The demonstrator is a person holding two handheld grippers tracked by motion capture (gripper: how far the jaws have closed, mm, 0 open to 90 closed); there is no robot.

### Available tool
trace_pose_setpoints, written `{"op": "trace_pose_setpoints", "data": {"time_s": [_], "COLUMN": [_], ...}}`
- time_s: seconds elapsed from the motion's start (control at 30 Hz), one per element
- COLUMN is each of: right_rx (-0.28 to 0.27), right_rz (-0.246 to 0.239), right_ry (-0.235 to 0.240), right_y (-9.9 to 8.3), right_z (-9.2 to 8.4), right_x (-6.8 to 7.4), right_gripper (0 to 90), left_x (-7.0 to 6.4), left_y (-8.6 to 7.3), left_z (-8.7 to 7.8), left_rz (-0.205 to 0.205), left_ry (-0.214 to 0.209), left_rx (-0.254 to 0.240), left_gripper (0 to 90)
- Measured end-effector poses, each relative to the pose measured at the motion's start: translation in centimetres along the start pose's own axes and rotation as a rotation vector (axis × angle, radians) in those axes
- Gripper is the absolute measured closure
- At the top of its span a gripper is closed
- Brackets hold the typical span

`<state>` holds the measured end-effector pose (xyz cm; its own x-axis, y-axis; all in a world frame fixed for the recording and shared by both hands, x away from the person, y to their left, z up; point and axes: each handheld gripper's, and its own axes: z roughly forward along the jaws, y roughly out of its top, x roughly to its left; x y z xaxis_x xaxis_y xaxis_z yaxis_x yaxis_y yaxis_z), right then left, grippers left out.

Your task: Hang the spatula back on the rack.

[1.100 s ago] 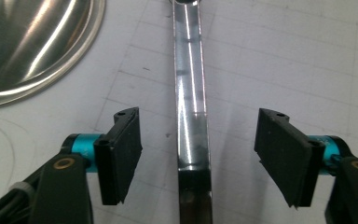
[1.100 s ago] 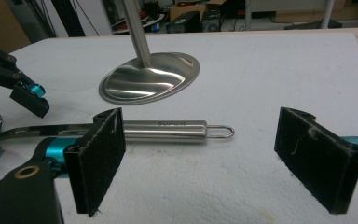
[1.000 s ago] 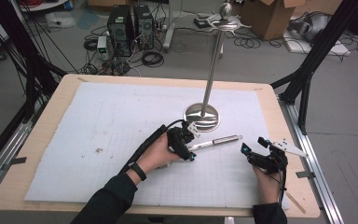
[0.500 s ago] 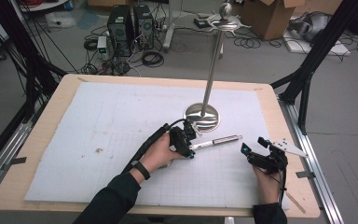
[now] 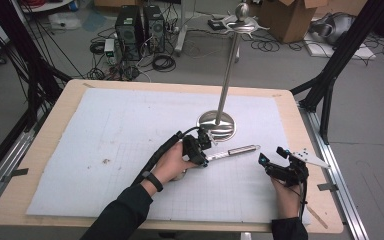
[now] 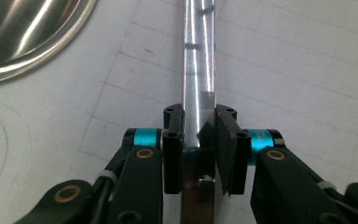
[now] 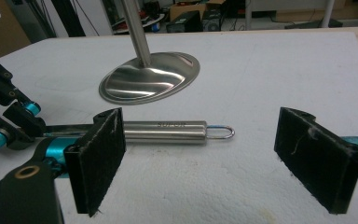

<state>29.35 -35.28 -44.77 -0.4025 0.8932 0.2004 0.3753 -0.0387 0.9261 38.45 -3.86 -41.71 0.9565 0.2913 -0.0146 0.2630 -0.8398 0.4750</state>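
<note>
A slim steel utensil (image 5: 230, 151) lies flat on the white mat (image 5: 95, 145) covering the desk (image 5: 40, 210), just in front of the round base of a tall metal stand (image 5: 219, 123). Its thick cylindrical handle, ending in a small wire loop, points away from the base toward the desk's right side. The left gripper (image 5: 200, 152) sits at the utensil's flat end, closest to the base; its jaws have just been closing and now clamp on that flat steel strip (image 6: 198, 93), pads pressed against both edges. The person's left hand (image 5: 172, 165) rests on the mat behind it, a dark sleeve and wristband trailing toward the desk's near edge. The right gripper (image 5: 275, 161) hovers well to the right of the stand's base, beyond the looped handle end, its jaws spread wide with nothing between the pads. From that gripper's view, the handle (image 7: 168, 131) lies crosswise ahead of it, the shiny base behind.
</note>
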Motion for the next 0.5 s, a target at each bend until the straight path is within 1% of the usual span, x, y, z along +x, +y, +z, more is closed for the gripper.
{"op": "trace_pose_setpoints", "data": {"time_s": [0.07, 0.1, 0.3, 0.43, 0.5], "right_rx": [0.0, 0.0, 0.001, 0.001, 0.001], "right_rz": [0.001, 0.0, -0.003, -0.003, -0.004], "right_ry": [0.001, 0.003, 0.003, 0.003, 0.003], "right_y": [0.0, 0.0, 0.01, 0.01, 0.01], "right_z": [-0.01, -0.01, 0.0, 0.0, 0.0], "right_x": [-0.01, -0.02, -0.04, -0.04, -0.04], "right_gripper": [15.9, 15.9, 15.9, 15.9, 15.9], "left_x": [-0.02, -0.05, -0.11, -0.36, -0.37], "left_y": [0.01, 0.03, 0.02, 0.02, 0.01], "left_z": [-0.01, -0.05, -0.01, -0.06, -0.07], "left_rz": [0.003, 0.013, 0.015, 0.036, 0.039], "left_ry": [0.003, 0.006, 0.009, 0.023, 0.02], "left_rx": [0.002, 0.007, 0.0, -0.001, 0.0], "left_gripper": [74.0, 74.0, 74.3, 74.4, 74.5]}}
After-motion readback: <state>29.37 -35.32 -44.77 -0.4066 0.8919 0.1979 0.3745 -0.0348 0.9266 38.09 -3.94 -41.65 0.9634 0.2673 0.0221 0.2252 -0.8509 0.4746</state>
